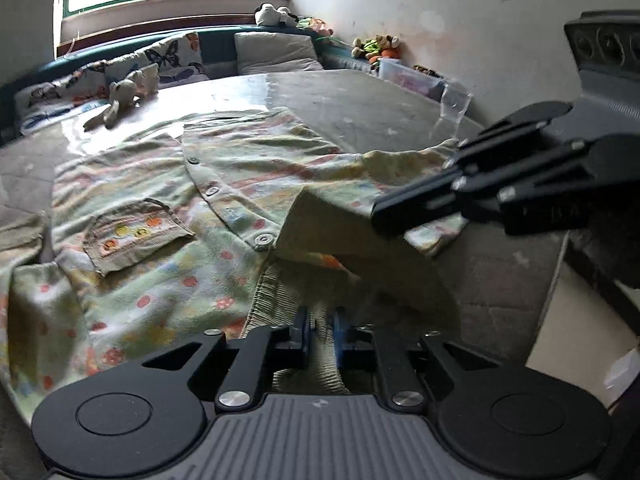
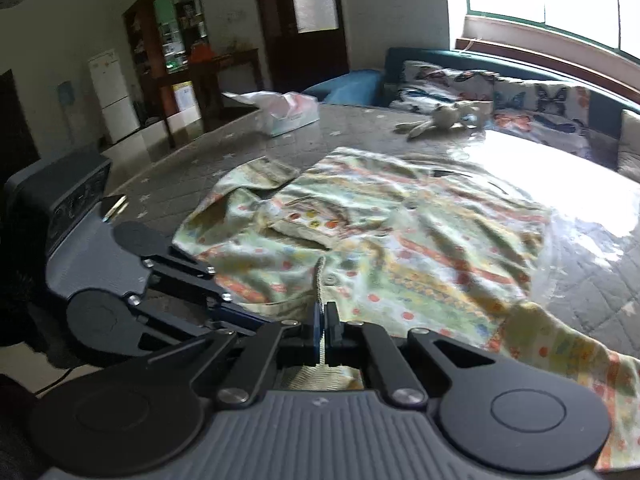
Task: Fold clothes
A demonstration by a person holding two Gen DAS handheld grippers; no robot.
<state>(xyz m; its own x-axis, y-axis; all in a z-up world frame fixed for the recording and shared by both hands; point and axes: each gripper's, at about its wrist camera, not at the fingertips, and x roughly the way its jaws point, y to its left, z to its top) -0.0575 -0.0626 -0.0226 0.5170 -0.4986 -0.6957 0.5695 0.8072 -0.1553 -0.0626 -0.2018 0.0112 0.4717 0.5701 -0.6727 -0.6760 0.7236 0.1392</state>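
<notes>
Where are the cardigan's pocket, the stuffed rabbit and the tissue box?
Pocket (image 1: 134,236), left wrist view, on its embroidered band.
Stuffed rabbit (image 1: 116,98), left wrist view, on its body.
Tissue box (image 2: 292,120), right wrist view, on its side.

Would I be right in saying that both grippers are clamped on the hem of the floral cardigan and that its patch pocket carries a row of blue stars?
Not quite: the patch pocket carries a row of small orange and yellow round motifs, not blue stars, as the left wrist view shows. The rest holds: the left gripper and the right gripper are both clamped on the hem of the floral cardigan.
</notes>
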